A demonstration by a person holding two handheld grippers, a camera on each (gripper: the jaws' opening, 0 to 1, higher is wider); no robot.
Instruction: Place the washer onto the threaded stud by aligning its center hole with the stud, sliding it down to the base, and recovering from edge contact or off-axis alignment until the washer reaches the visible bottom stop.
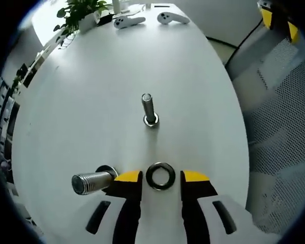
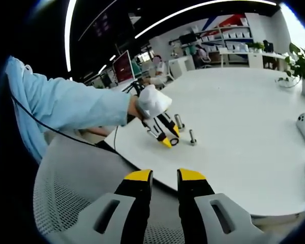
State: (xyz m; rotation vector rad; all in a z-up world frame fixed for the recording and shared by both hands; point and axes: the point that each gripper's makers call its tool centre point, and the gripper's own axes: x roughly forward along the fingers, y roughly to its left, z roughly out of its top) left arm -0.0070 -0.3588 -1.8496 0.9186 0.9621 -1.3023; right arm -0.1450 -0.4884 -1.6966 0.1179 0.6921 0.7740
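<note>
A dark metal washer lies flat on the white table, between the yellow tips of my left gripper. The jaws stand open on either side of it with a thin gap each side. A slim threaded stud stands upright farther ahead. A thicker stud stands just left of the left jaw. In the right gripper view, a gloved hand holds the left gripper low over the washer, near both studs. My right gripper hangs off the table, open and holding nothing.
Two white controllers and a potted plant sit at the table's far end. A mesh chair stands beside the table's right edge. Below my right gripper is the chair back. A person's blue sleeve reaches in from the left.
</note>
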